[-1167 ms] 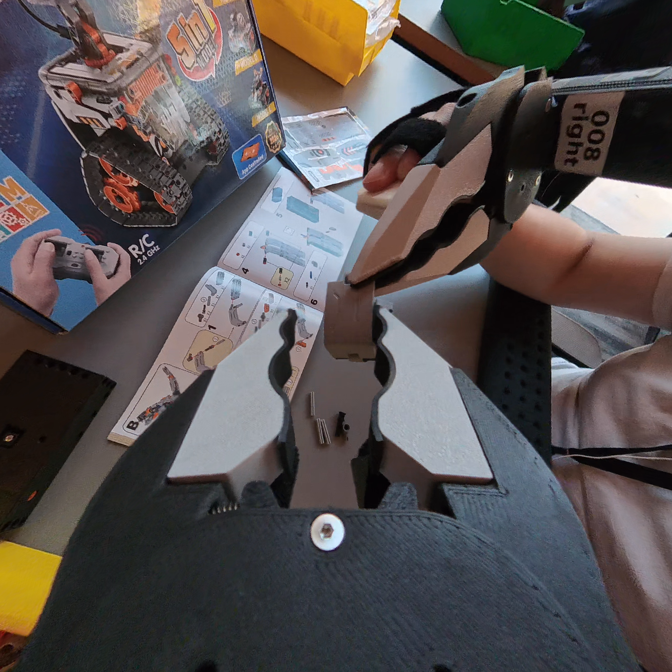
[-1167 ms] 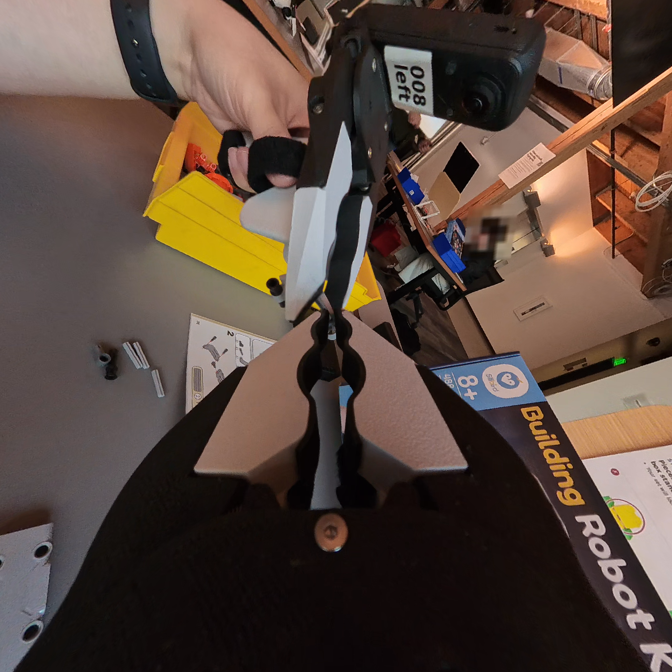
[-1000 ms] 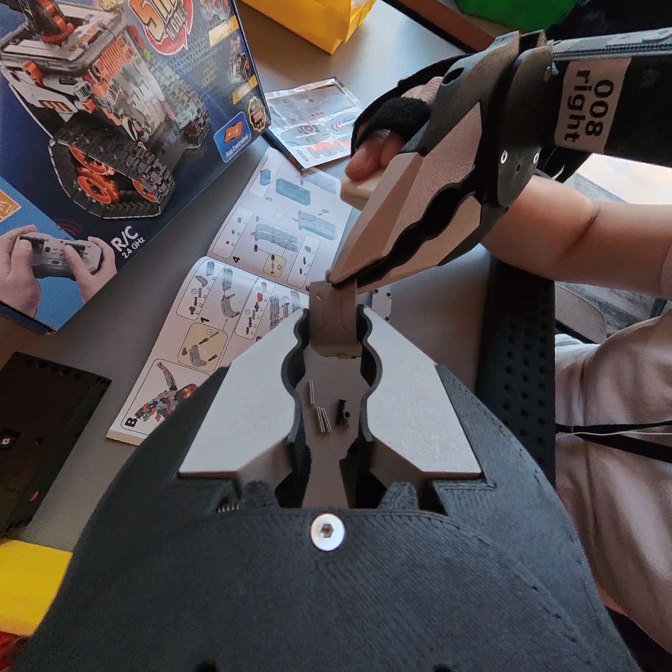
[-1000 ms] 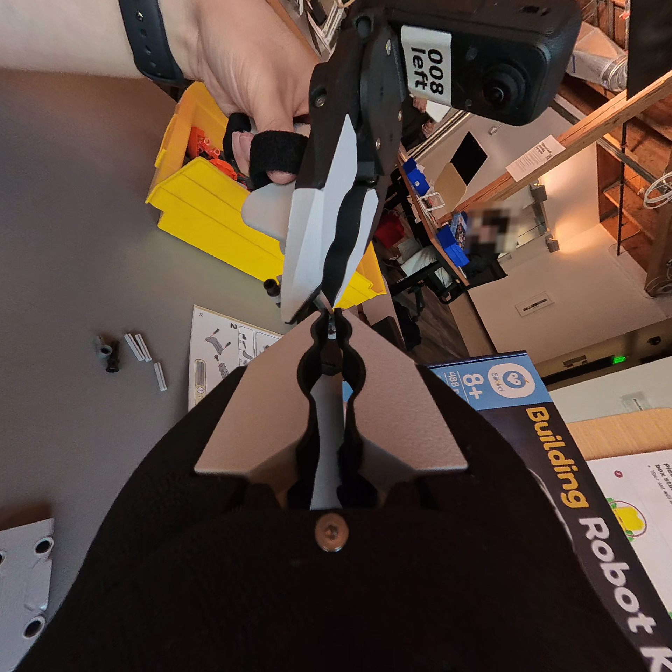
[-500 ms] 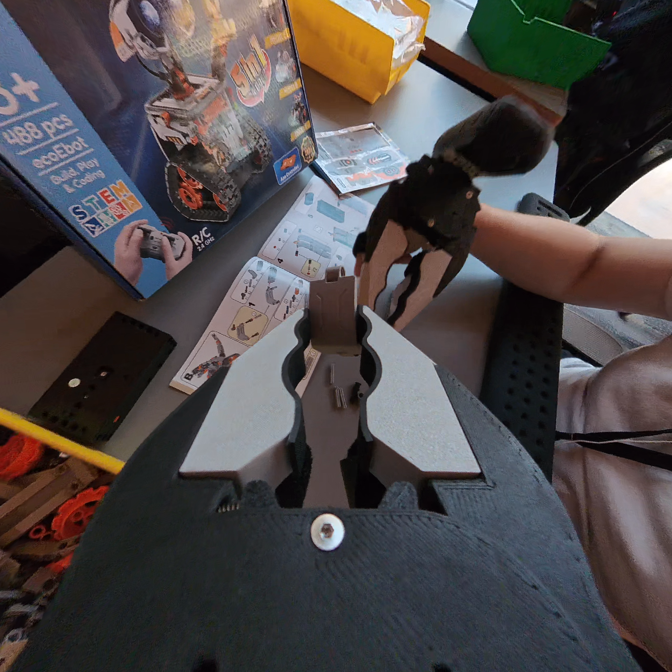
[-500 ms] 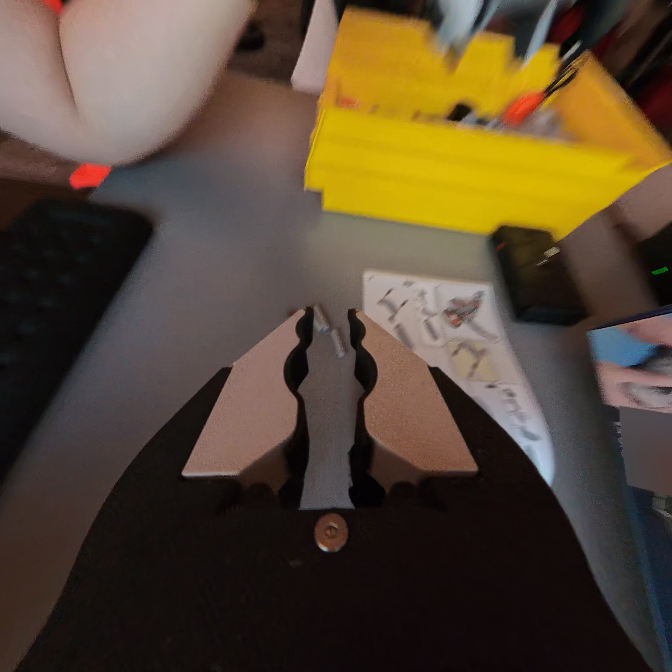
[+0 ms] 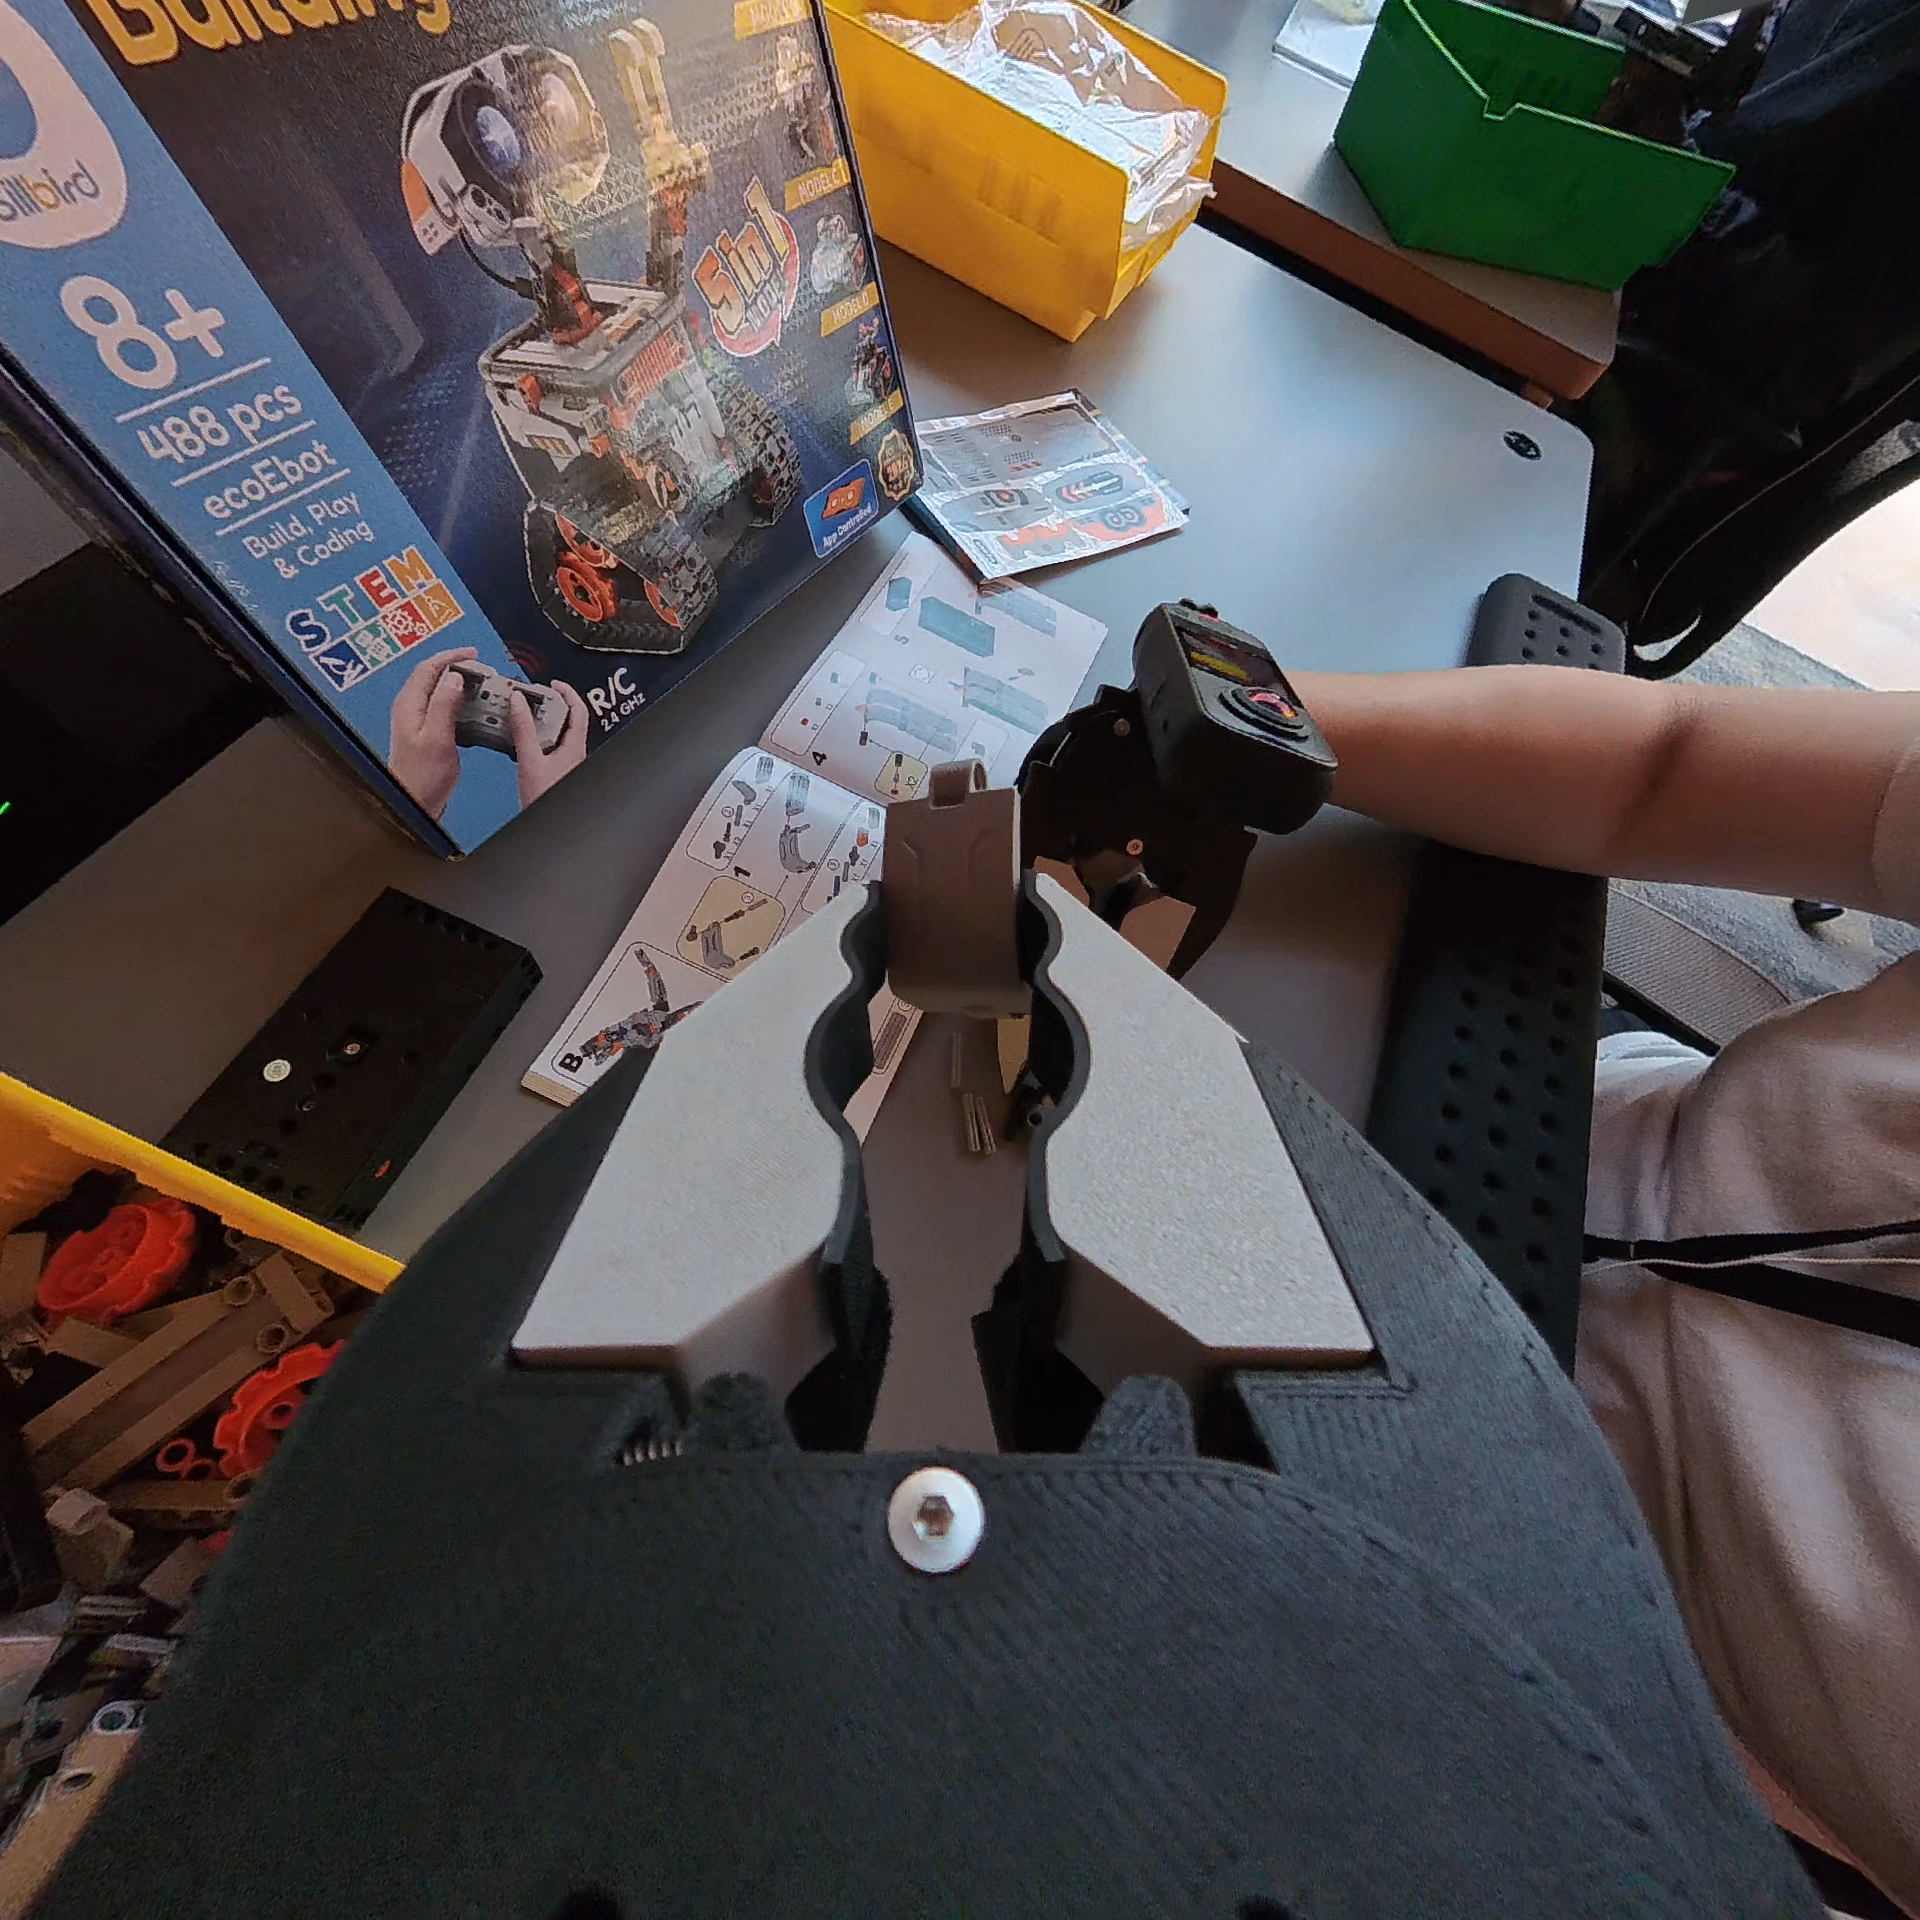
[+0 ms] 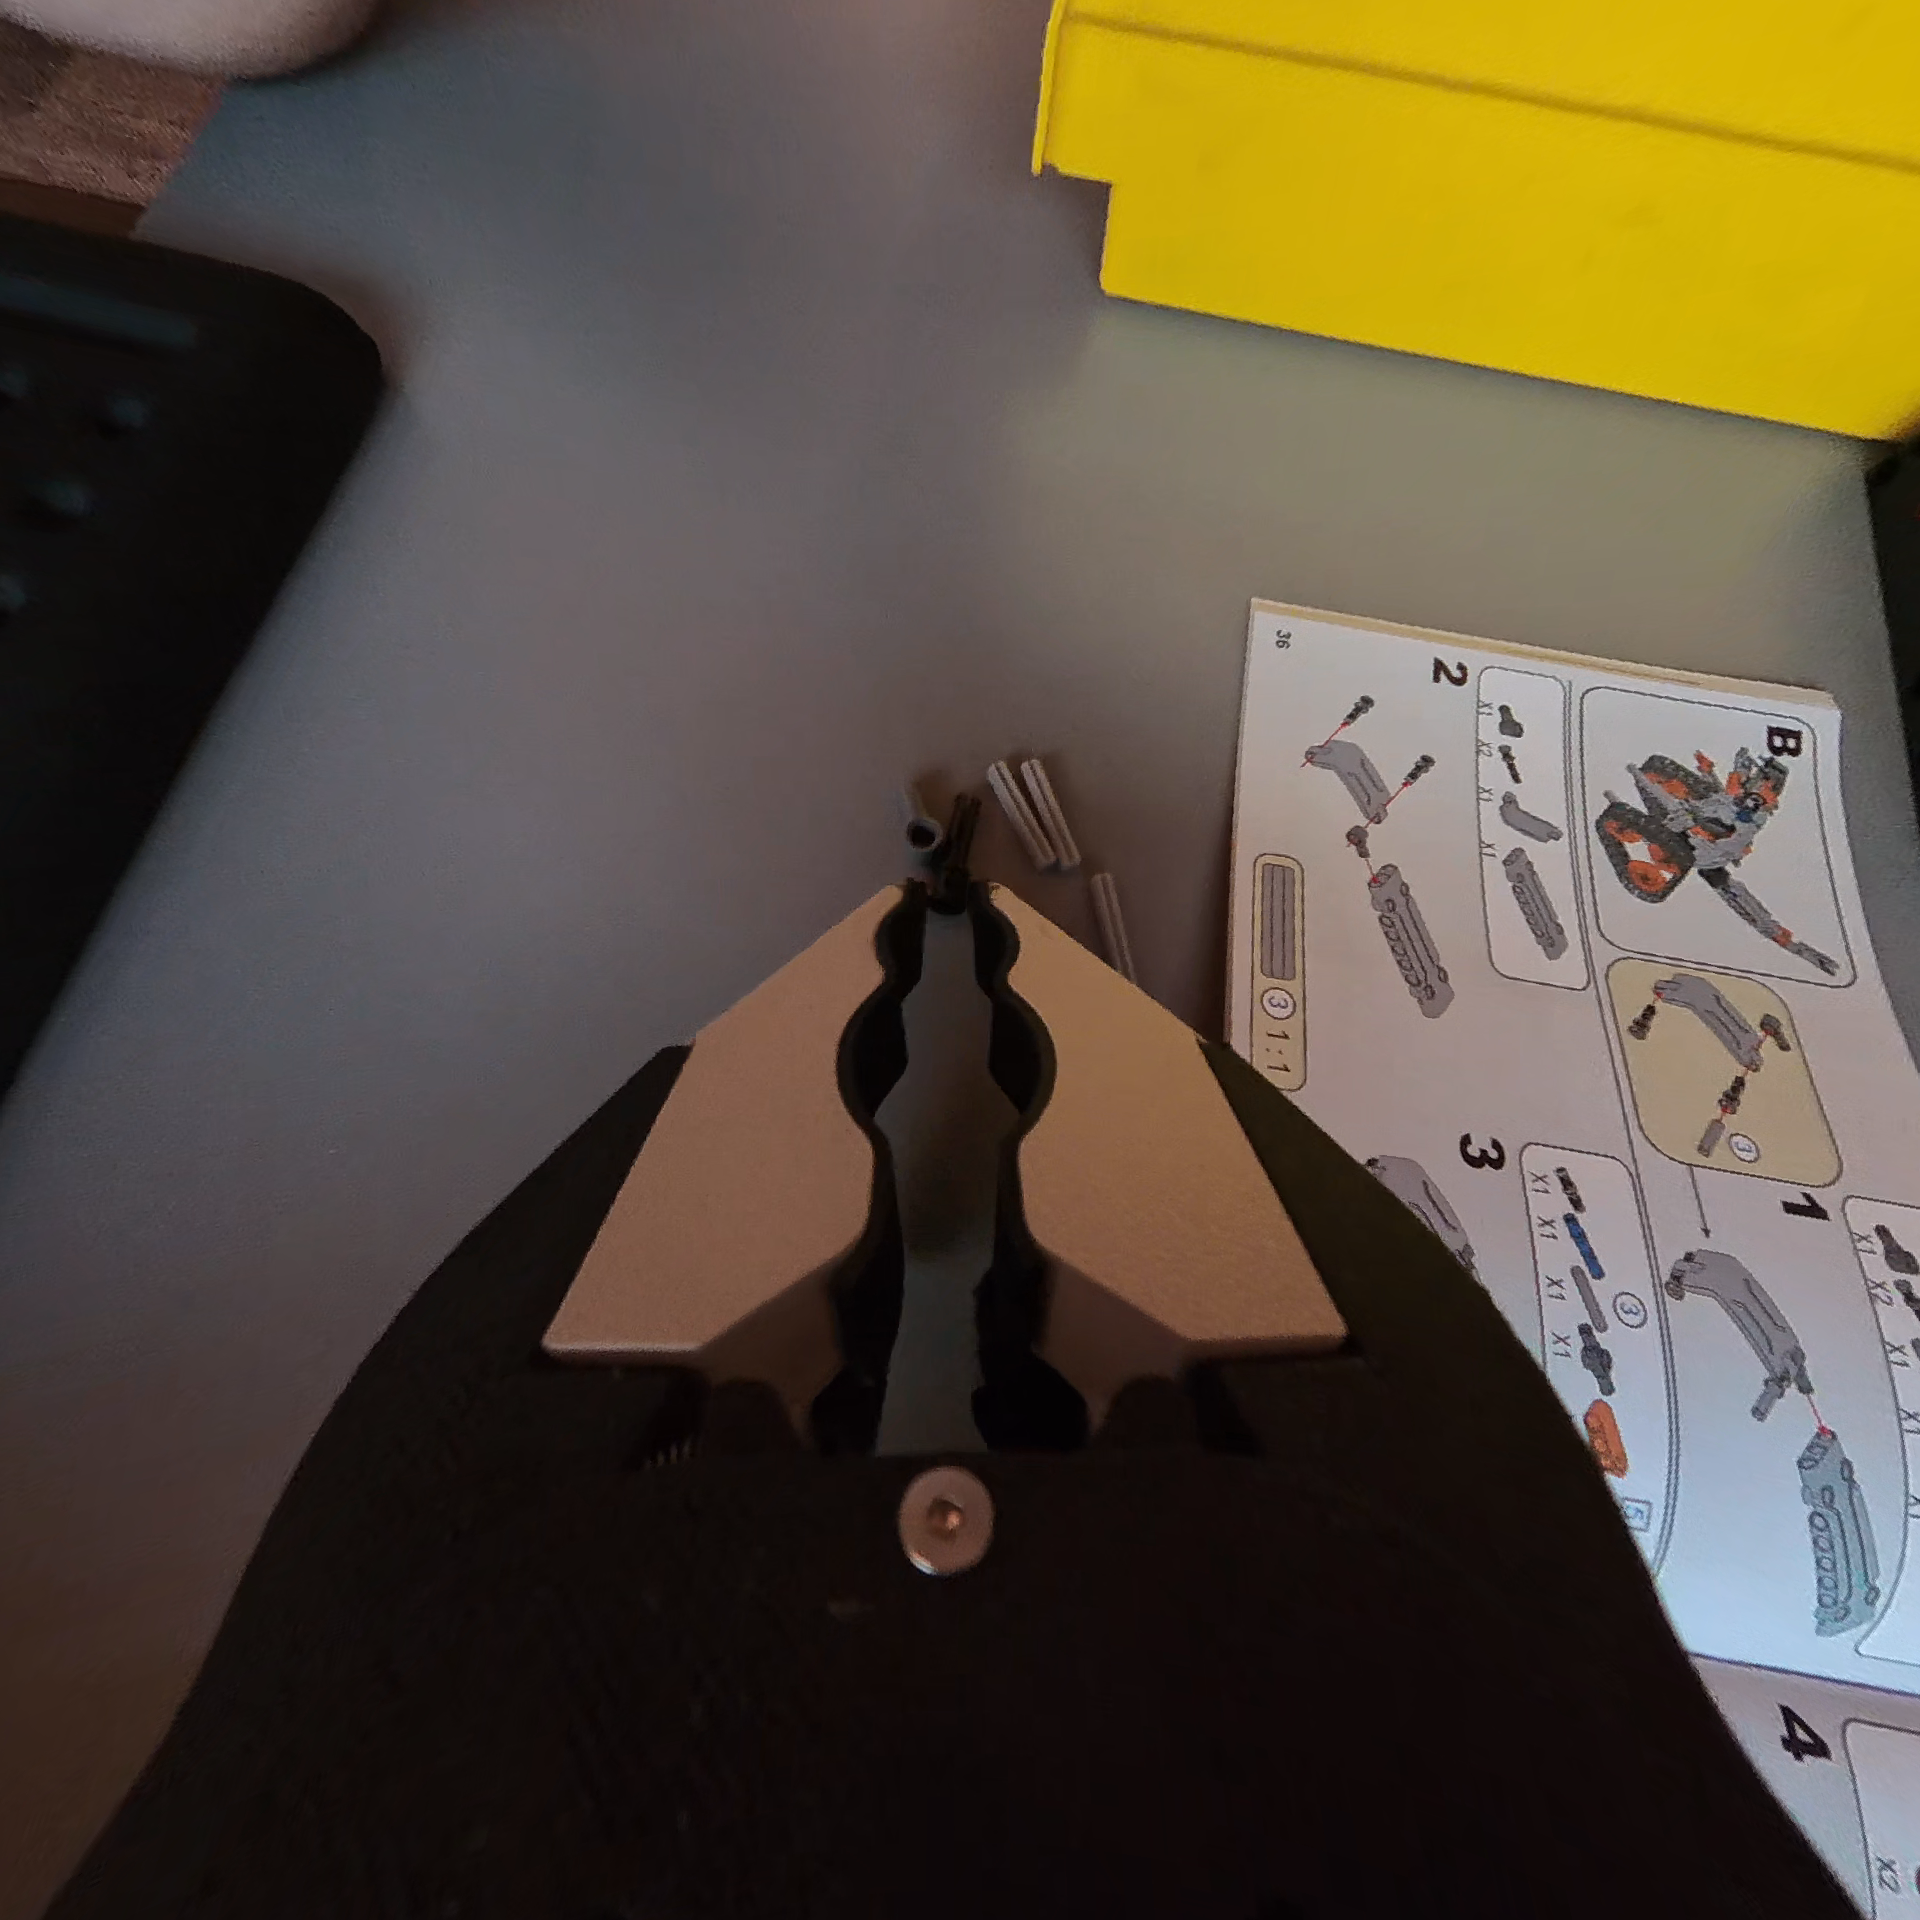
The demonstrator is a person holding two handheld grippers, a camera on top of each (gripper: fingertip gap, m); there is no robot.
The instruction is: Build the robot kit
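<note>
My left gripper [image 7: 951,914] is shut on a grey curved panel piece [image 7: 954,894] and holds it above the table. My right gripper [image 8: 948,896] is low over the grey table, its jaws a narrow gap apart. The near end of a small black pin [image 8: 958,831] lies between its tips. A small grey connector [image 8: 920,831] touches the pin on the left. Three short grey rods [image 8: 1029,821] lie just to the right. The right gripper also shows in the left wrist view [image 7: 1143,935], pointing down at the table beyond the panel, and the small parts [image 7: 977,1112] lie below my left jaws.
An open instruction booklet [image 7: 831,831] [image 8: 1558,1039] lies right of the pins. A large robot-kit box [image 7: 416,364], a black battery block [image 7: 343,1049], a yellow bin of parts [image 7: 125,1299] [image 8: 1507,208], a second yellow bin [image 7: 1018,156], a green bin [image 7: 1507,156] and a black perforated pad [image 7: 1486,935] surround them. One gripper's finger ends stand about 20 cm off the other's.
My left gripper closed on the grey panel and drew back higher. My right gripper left the panel, opened, and swung down to the table over the small pins.
</note>
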